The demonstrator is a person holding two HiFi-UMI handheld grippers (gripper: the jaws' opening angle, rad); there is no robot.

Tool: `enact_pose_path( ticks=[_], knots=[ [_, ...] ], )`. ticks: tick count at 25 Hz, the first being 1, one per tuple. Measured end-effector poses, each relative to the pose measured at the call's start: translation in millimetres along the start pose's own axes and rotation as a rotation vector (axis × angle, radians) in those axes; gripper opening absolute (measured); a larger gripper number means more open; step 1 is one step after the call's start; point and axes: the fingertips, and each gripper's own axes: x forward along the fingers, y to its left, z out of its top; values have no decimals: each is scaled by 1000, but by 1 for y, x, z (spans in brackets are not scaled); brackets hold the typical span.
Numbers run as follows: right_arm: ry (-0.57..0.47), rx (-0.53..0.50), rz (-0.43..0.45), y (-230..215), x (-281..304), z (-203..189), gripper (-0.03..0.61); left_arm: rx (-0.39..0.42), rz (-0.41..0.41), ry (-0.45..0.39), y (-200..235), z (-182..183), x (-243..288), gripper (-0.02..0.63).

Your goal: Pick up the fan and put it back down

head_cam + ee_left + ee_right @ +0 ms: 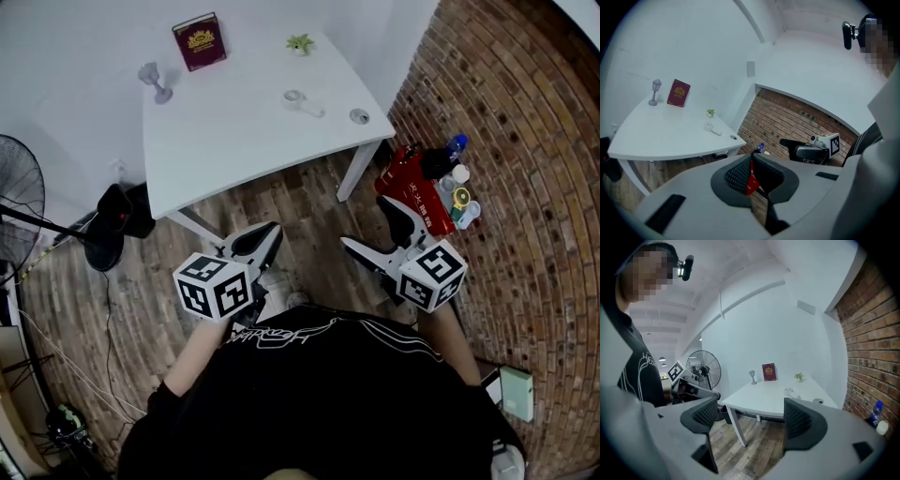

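Head view: the fan (pixel 17 202) stands on the wooden floor (pixel 309 202) at the picture's left edge, left of the white surface (pixel 244 141) and well apart from both tongs. The left tongs (pixel 265 232) and the right tongs (pixel 367 223) are held side by side over the floor, in front of the person and pointing toward the surface. A red book (pixel 199 41) stands near the surface's far edge. A red bag (pixel 412 187) lies by the brick wall (pixel 525 141).

Left gripper view: the left tongs (pixel 751 161) are drawn together to a thin slit and grip nothing. A sliver of the red bag shows through the slit.

Right gripper view: the right tongs (pixel 752 416) are spread wide, with only floor between them. The fan (pixel 704 369) stands upright to the left of the surface, beyond the left tongs (pixel 701 391).
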Motion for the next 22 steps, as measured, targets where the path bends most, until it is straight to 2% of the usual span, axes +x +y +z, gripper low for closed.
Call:
enact_pose_path(
  ticks=[5, 7, 15, 22],
  knots=[
    [23, 21, 3, -15, 41, 0, 428, -12, 22, 7, 49, 22, 9, 38],
    [43, 22, 15, -20, 52, -3, 411, -14, 25, 12, 58, 24, 14, 38],
    [51, 25, 46, -57, 103, 9, 413, -25, 70, 4, 90, 44, 31, 38],
    [66, 17, 92, -103, 161, 30, 414, -30, 122, -14, 121, 83, 52, 38]
  ],
)
